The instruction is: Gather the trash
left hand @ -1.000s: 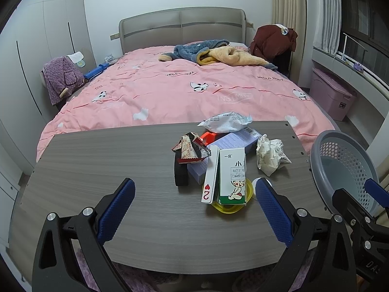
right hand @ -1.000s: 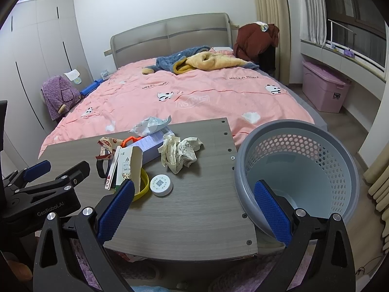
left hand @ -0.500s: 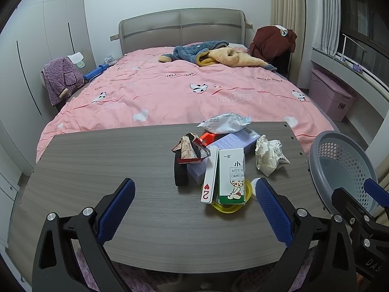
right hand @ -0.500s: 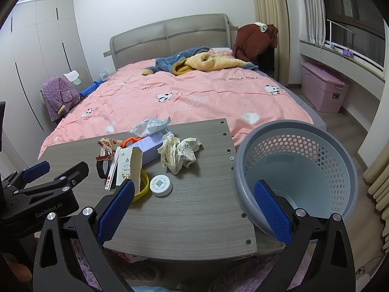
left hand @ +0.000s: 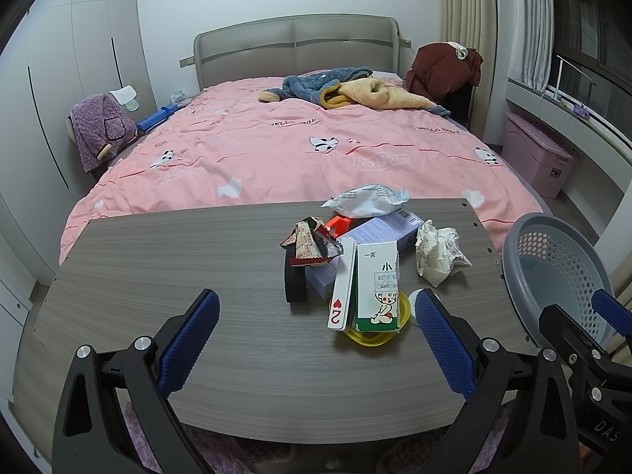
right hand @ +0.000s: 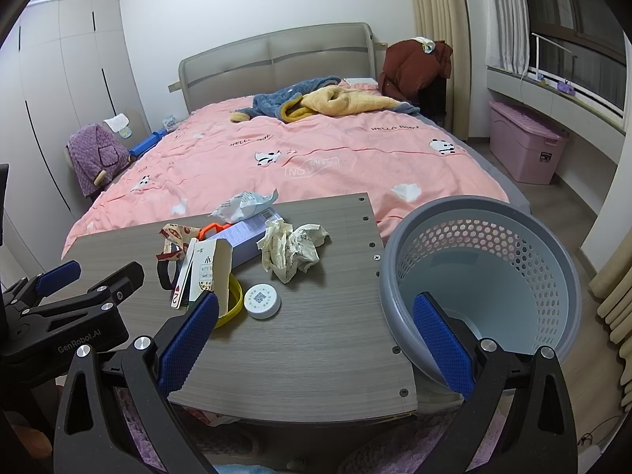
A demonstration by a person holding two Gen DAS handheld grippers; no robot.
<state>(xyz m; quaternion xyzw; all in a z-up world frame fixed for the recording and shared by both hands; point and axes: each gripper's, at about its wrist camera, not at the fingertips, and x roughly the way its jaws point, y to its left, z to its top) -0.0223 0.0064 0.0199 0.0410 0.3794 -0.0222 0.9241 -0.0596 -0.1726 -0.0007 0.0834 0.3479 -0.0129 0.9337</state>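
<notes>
Trash lies piled on the grey wooden table (left hand: 158, 260): a crumpled paper ball (left hand: 436, 251) (right hand: 292, 249), a white snack bag (left hand: 365, 199) (right hand: 243, 205), a red torn wrapper (left hand: 310, 247) (right hand: 175, 239), a green-and-white carton (left hand: 377, 286), a playing card (left hand: 341, 290), a lilac box (left hand: 379, 233) and a yellow ring (left hand: 373, 333). A grey perforated basket (right hand: 486, 272) (left hand: 553, 272) stands off the table's right end. My left gripper (left hand: 316, 345) hangs open near the front edge, short of the pile. My right gripper (right hand: 316, 347) is open too, between the pile and the basket.
A small white round lid (right hand: 262, 301) lies beside the yellow ring. A black band (left hand: 295, 280) stands left of the pile. Behind the table is a pink bed (left hand: 316, 150) with clothes. A pink storage bin (right hand: 525, 142) sits under the window ledge.
Both views shift only slightly; the pile and basket sit a touch lower and nearer in frame. Both grippers stay open and nothing has been taken hold of.
</notes>
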